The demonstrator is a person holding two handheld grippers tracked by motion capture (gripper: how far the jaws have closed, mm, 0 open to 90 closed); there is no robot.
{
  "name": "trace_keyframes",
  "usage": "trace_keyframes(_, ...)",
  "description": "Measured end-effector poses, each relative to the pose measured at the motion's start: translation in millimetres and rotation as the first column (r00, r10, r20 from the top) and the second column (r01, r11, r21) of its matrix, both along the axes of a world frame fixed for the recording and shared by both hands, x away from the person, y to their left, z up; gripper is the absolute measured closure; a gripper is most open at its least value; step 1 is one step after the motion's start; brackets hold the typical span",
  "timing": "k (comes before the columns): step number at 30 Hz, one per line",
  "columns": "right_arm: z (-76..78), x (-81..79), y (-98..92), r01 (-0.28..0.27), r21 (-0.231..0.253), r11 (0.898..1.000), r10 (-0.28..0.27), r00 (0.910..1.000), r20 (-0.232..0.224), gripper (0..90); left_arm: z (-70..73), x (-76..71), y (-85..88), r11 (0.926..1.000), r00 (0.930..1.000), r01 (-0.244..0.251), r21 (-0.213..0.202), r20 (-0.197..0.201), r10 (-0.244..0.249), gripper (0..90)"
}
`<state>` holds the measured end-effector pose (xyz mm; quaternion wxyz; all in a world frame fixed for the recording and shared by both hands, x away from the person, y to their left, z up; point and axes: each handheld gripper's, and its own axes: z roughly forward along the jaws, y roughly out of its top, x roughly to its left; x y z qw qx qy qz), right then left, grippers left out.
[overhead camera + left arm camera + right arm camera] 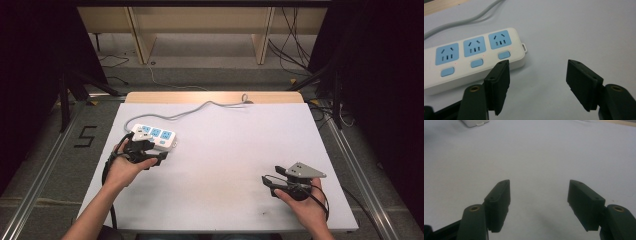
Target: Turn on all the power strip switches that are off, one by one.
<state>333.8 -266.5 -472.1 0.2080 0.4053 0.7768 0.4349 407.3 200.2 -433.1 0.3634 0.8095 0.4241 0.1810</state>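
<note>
The white plastic power strip with three pale-blue sockets and three blue switch buttons lies flat near the table's far-left part, its grey cord curling away toward the far edge. In the high view it sits just beyond the left hand.

The left gripper hovers beside the strip's near long side, by the end away from the cord. Its black jaws stand wide apart with nothing between them, bare tabletop showing in the gap (one jaw tip overlaps the strip's front edge in the left gripper view, but I cannot tell whether it touches). So this tool is released and holds nothing.

The right gripper rests well apart, low over the table's near-right part, jaws likewise spread and empty above the plain pale-grey table surface.

The step in hand looks like work on the strip's end or its switches. To do it well, I would judge that the left gripper should line up squarely with its target before closing: for a grip, one jaw on each long side; for a button, one tip centred on it. The strip is light and may skid, so a slow, level approach seems wise, with the right gripper free to steady the cord end.
</note>
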Motion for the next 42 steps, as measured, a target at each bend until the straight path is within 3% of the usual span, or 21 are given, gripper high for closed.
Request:
trace_keyframes(4,-0.1,0.0,0.2,-0.003,-0.001,1.0,0.003,1.0,-0.001,35.8,-5.0,-7.9,2.1,0.9997,0.9998,0.011,-0.021,0.017,-0.01,30.0)
trace_keyframes(17,-1.1,0.1,0.1,-0.016,0.0,1.0,0.016,0.9999,-0.006,35.4,-16.9,-38.3,10.9,0.9967,0.9941,0.077,-0.025,0.079,-0.074,25.6)
trace_keyframes(28,-2.5,-0.3,3.2,-0.036,-0.003,0.999,0.036,0.9992,-0.015,35.4,-27.7,-58.0,20.1,0.9971,0.9908,0.076,0.006,0.112,-0.076,23.1)
trace_keyframes(42,-4.1,-0.7,5.1,-0.051,-0.004,0.999,0.051,0.9986,-0.016,34.8,-32.1,-61.0,19.9,0.9972,0.9897,0.075,0.006,0.121,-0.075,23.1)
